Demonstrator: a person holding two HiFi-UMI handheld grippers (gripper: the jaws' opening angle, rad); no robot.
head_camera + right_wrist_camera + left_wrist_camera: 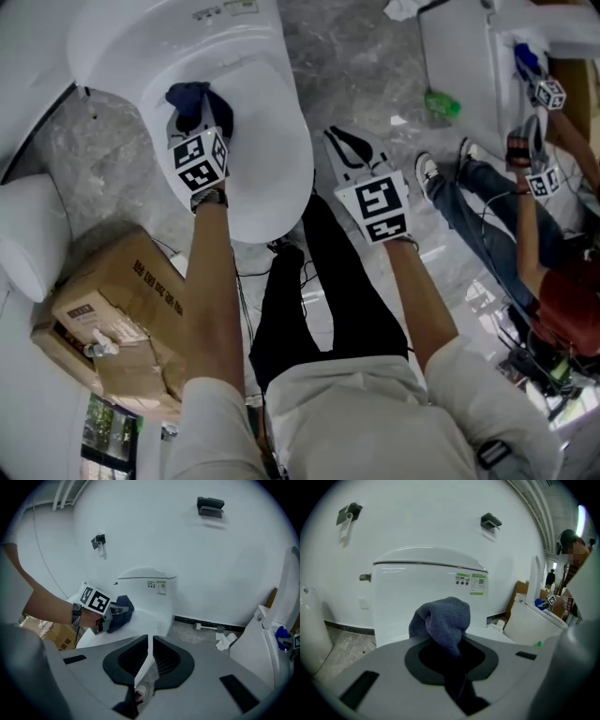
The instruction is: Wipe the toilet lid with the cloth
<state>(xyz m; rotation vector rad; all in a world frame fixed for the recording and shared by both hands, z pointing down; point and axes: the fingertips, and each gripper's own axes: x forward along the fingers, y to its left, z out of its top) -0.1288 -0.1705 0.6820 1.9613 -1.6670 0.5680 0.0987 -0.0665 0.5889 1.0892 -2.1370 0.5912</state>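
The white toilet lid (272,169) is down, below the tank (159,28). My left gripper (199,120) rests on the rear part of the lid, near the tank, shut on a bunched dark blue cloth (186,96). In the left gripper view the cloth (443,618) bulges up out of the jaws, with the tank (422,588) right behind it. My right gripper (343,142) hangs over the floor to the right of the toilet, shut and holding nothing. From the right gripper view (149,641) I see the left gripper (108,616), its cloth (123,607) and the lid (143,623).
A cardboard box (112,319) stands on the floor at the left, by a white fixture (33,234). A second toilet (459,47) is at the upper right, where another person (525,216) works with grippers. A green object (442,105) and crumpled paper (224,641) lie on the floor.
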